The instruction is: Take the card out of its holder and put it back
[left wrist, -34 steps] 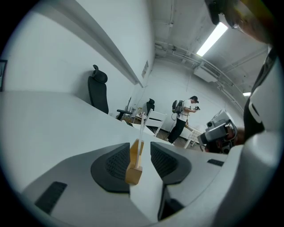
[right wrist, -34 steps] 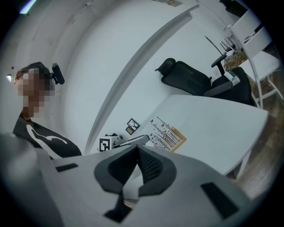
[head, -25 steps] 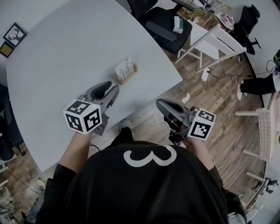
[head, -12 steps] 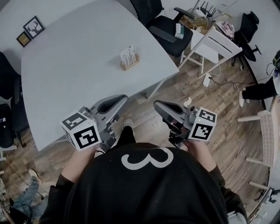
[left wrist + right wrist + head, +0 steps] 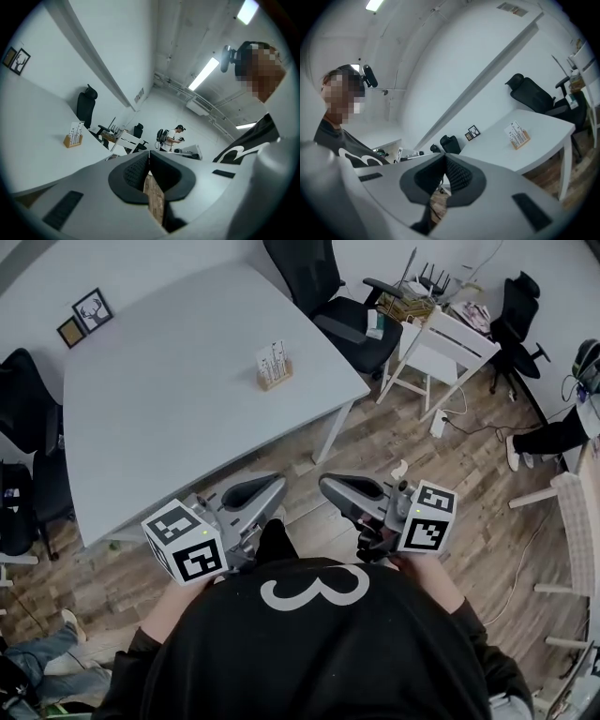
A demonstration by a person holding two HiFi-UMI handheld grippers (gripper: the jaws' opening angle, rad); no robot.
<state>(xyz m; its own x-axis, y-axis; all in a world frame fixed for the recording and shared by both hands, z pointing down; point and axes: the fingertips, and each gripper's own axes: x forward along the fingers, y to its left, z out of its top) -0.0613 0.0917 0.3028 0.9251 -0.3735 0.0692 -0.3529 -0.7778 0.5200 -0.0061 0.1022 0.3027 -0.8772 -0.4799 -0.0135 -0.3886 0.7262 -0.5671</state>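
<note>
A white printed card [image 5: 271, 358] stands upright in its small wooden holder [image 5: 275, 380] near the far right edge of the grey table [image 5: 169, 399]. Both grippers hang over the wood floor in front of the table, close to the person's body and well away from the card. My left gripper [image 5: 278, 486] has just been closing and is shut with nothing between its pads [image 5: 149, 153]. Beside it my right gripper [image 5: 325, 484] is shut and empty too [image 5: 444, 155]. Each gripper view shows the holder far off on the table [image 5: 72, 139] [image 5: 520, 138].
Two small picture frames [image 5: 82, 315] lie at the table's far left corner. Black office chairs [image 5: 342, 310] and a white wooden chair [image 5: 441, 348] stand beyond the table. A person's legs [image 5: 548, 427] show at the right, and another person [image 5: 174, 137] stands far back.
Both grippers have drawn back off the table toward the person's body, and the table and card holder now sit farther away. The left jaws went from open to shut.
</note>
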